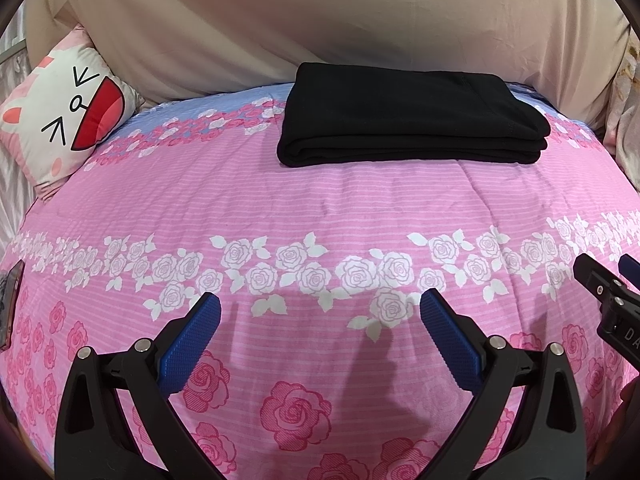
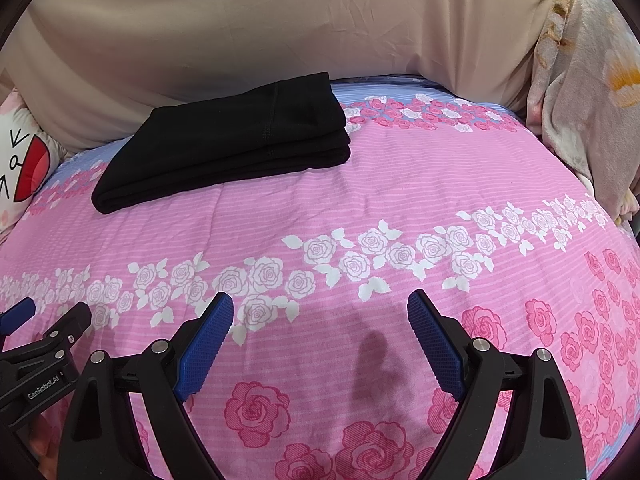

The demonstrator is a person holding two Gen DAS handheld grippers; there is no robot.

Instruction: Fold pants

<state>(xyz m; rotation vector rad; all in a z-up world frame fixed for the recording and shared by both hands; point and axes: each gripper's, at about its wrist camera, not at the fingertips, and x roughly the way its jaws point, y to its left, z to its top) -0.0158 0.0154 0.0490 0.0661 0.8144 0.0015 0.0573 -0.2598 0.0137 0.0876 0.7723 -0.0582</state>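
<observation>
The black pants [image 1: 412, 116] lie folded into a neat flat rectangle at the far side of the pink rose-print bedspread [image 1: 320, 208]. They also show in the right wrist view [image 2: 228, 148], far left of centre. My left gripper [image 1: 320, 312] is open and empty, held over the near part of the bed, well short of the pants. My right gripper [image 2: 320, 312] is open and empty too, beside the left one. The right gripper shows at the right edge of the left wrist view [image 1: 608, 276]; the left one shows at the left edge of the right wrist view [image 2: 44, 316].
A cartoon-face cushion [image 1: 68, 116] leans at the far left. A beige sheet-covered backing [image 1: 360, 20] rises behind the bed. A pale floral blanket [image 2: 584, 92] is bunched at the far right. A dark flat object [image 1: 10, 304] lies at the bed's left edge.
</observation>
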